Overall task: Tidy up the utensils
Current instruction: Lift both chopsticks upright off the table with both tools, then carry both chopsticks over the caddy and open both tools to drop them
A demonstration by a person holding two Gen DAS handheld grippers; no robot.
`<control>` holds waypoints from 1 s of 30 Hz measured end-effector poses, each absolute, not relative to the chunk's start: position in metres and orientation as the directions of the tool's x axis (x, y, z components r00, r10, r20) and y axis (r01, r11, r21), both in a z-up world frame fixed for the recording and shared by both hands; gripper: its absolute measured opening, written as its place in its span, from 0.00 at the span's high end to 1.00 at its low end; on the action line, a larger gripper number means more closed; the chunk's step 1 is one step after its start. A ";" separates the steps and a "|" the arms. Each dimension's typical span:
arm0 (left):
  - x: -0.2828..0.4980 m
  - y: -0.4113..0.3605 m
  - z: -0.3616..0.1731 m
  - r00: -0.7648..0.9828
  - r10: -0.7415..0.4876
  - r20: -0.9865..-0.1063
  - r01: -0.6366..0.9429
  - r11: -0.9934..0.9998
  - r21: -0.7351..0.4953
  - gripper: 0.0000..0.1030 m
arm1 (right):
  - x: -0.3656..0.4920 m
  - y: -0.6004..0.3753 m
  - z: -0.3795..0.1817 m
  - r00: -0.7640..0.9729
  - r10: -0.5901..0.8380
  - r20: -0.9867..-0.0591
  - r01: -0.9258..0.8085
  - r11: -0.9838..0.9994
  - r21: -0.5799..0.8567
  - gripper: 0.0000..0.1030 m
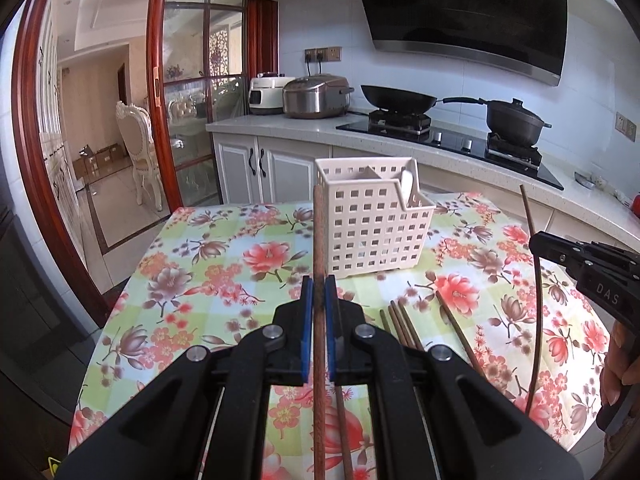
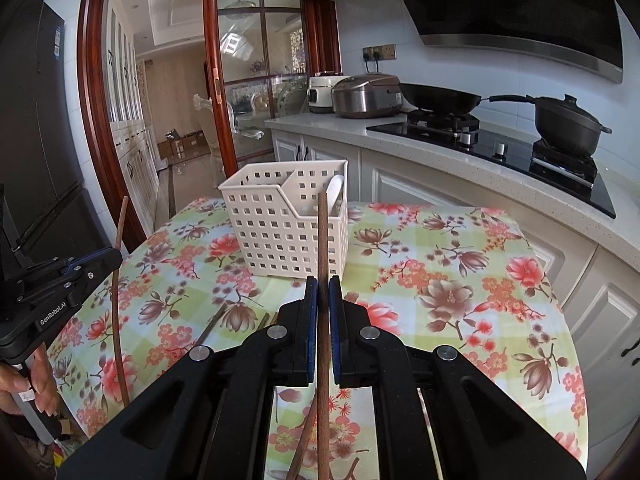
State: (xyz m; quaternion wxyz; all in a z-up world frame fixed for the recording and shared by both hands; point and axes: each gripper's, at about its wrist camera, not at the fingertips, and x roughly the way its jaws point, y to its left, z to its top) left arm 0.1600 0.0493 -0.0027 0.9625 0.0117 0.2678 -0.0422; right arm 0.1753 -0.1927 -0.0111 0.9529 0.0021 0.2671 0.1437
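Wooden chopsticks are the things I am sorting, one pinched in each tool above a table draped in a flowered cloth [image 1: 224,256]. Farthest left is my left gripper [image 1: 319,292], its blue pads clamped hard on a reddish-brown chopstick [image 1: 319,232] that runs forward along the fingers, its tip raised toward the basket. I judge it is held lengthwise like this so that it can be tipped end-first into a slot.

Just ahead and slightly right stands the white perforated basket [image 1: 372,228], upright on the cloth, split into compartments. A pale utensil, perhaps a spoon, already leans in the right-hand one. I cannot tell what else it holds.

Right of the left tool, several loose chopsticks [image 1: 404,324] lie flat on the cloth, near one another and not yet gathered.

Farthest right is my right gripper [image 2: 323,292], likewise squeezed closed on a second chopstick [image 2: 322,240], which points up at the basket's right compartment. A person's fingers [image 2: 40,380] show at the left tool's handle in this view.

Both sticks hang clear of the basket rim, so delivery looks like the step in hand, with much sorting left.
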 end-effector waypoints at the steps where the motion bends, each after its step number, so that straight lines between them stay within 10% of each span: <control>1: 0.159 0.049 -0.001 0.856 -0.074 -0.512 0.087 0.996 0.002 0.94 | 0.174 -0.193 -0.008 0.819 0.277 -0.502 -0.275 0.958 0.080 0.93; 30: 0.134 0.047 0.032 0.924 -0.040 -0.380 0.060 0.997 0.041 0.94 | 0.143 -0.185 0.027 0.877 0.283 -0.388 -0.303 0.953 0.010 0.94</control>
